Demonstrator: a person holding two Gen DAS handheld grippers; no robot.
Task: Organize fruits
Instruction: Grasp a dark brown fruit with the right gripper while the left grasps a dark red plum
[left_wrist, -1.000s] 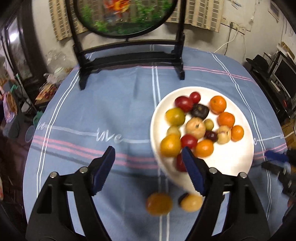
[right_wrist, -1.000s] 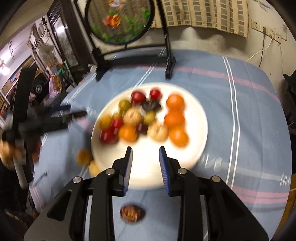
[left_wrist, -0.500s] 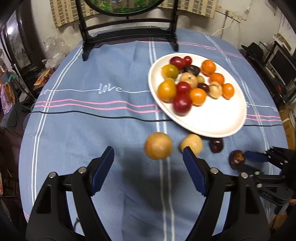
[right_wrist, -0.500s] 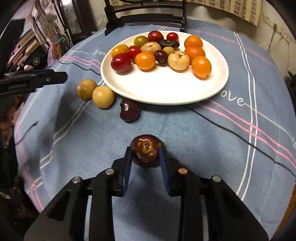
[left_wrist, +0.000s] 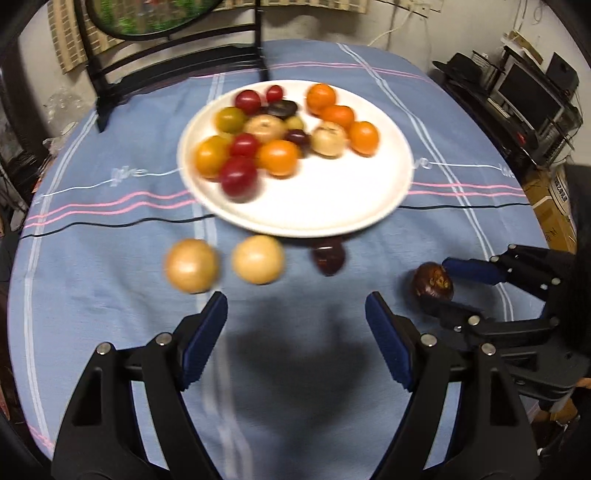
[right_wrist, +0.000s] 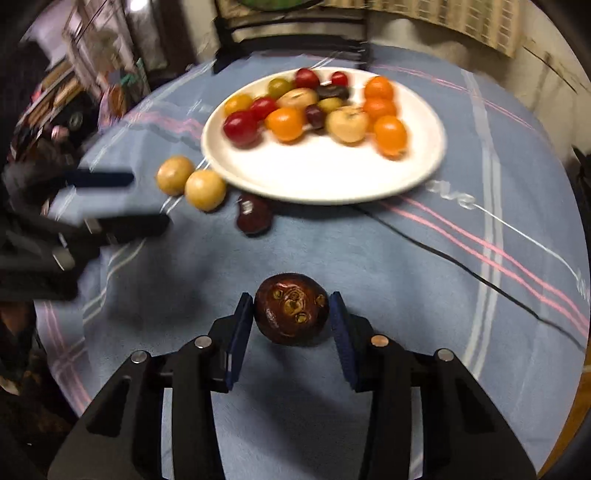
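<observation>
On the blue cloth two tan fruits (left_wrist: 190, 270) and a dark one (left_wrist: 328, 255) wait beside the mostly filled white plate (left_wrist: 332, 206), the left gripper (left_wrist: 295, 334) gaping empty, the right gripper (right_wrist: 291, 321) clamping a brown fruit (right_wrist: 291, 314).

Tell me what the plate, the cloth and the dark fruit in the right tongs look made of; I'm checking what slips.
Plate: looks like glazed ceramic or melamine, smooth white with a soft sheen; cannot tell which. Tablecloth: woven fabric, matte blue with striped lines. Dark fruit held in the right tongs: glossy maroon rind, possibly mangosteen, with tan raised marks; real or imitation is unclear.
</observation>
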